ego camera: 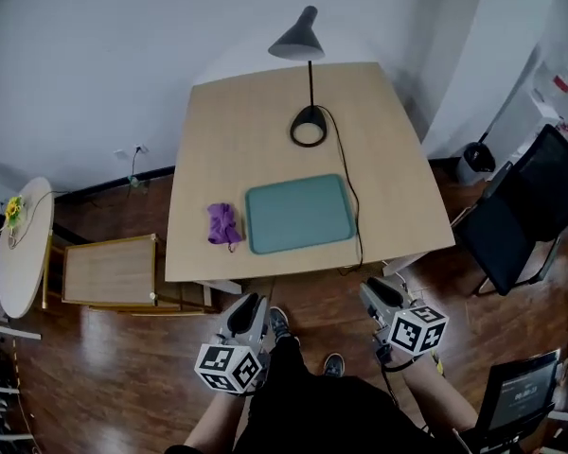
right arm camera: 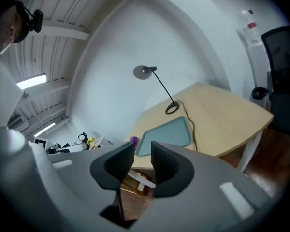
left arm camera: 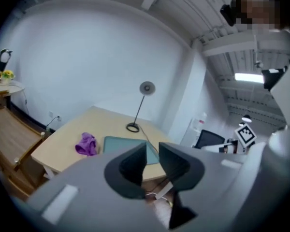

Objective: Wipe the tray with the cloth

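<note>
On the pale wooden table (ego camera: 265,112) a teal tray (ego camera: 298,213) lay flat, close to the front edge and slightly right of centre. Just beside its left short side lay a crumpled purple cloth (ego camera: 223,223), resting on the tabletop and not on the tray; whether cloth and tray rim touched could not be determined. Behind the tray stood a black desk lamp (ego camera: 309,126) on a ring-shaped base. Its cable (ego camera: 352,201) ran past the tray's right side and over the front edge of the table.

Both grippers were off the table, over the dark wooden floor (ego camera: 123,367) in front of the near edge, well apart from tray and cloth.

Left gripper (ego camera: 251,303): its own view showed the jaws parted by a narrow gap with nothing gripped. The table edge, cloth and tray appeared beyond the tips.

Right gripper (ego camera: 376,291): jaws likewise a narrow gap apart, with nothing between them. The tray and a small part of the cloth appeared above the tips.

Surroundings noted: a black chair (ego camera: 521,216) to the right of the table, a low wooden cabinet (ego camera: 109,272) to its left, and a round white side table (ego camera: 19,253) at the far left of the head view
</note>
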A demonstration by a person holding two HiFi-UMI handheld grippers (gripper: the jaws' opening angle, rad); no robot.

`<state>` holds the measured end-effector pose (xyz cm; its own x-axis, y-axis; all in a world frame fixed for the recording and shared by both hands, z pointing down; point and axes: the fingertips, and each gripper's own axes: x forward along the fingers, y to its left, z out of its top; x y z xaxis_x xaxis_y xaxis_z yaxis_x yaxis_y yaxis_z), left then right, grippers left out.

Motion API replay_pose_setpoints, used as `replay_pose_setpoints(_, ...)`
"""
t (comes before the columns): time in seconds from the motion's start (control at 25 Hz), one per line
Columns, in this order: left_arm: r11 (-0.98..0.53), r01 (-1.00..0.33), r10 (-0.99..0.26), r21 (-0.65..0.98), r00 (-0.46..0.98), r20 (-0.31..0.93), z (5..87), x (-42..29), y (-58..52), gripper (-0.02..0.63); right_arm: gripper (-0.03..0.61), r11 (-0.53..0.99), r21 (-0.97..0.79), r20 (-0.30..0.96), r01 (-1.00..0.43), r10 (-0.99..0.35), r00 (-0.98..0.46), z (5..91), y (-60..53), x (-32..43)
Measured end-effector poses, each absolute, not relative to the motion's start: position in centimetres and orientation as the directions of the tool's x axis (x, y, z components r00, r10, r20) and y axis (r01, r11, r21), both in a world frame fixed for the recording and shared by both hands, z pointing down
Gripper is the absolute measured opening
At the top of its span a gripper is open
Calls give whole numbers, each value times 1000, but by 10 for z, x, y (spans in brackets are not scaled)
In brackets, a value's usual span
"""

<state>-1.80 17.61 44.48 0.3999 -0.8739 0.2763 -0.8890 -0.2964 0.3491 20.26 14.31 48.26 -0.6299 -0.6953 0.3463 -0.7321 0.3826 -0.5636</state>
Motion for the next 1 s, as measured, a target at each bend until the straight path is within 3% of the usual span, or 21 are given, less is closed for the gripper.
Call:
replay_pose_setpoints(0.2, -399, -884, -850, 242, 456, 263, 406, 24, 220, 104, 107, 390, -433, 282, -812, -797, -534, 442, 184, 253)
replay_pose_setpoints(0.4, -439, -861, -855, 257, 488, 174, 384, 31, 226, 104, 95, 348, -329, 168, -878, -893, -417, 391, 192, 267)
replay_pose_setpoints(0.64, -422, -867, -884, 266, 459, 93, 344, 1, 251, 104, 89, 439, -257, 51, -861, -883, -466, 349, 211, 214)
replay_pose_setpoints(1.0, -443, -873, -886, 202, 461, 49, 331, -12, 273, 104, 89, 508, -154, 52, -847, -852, -520, 353, 227, 161)
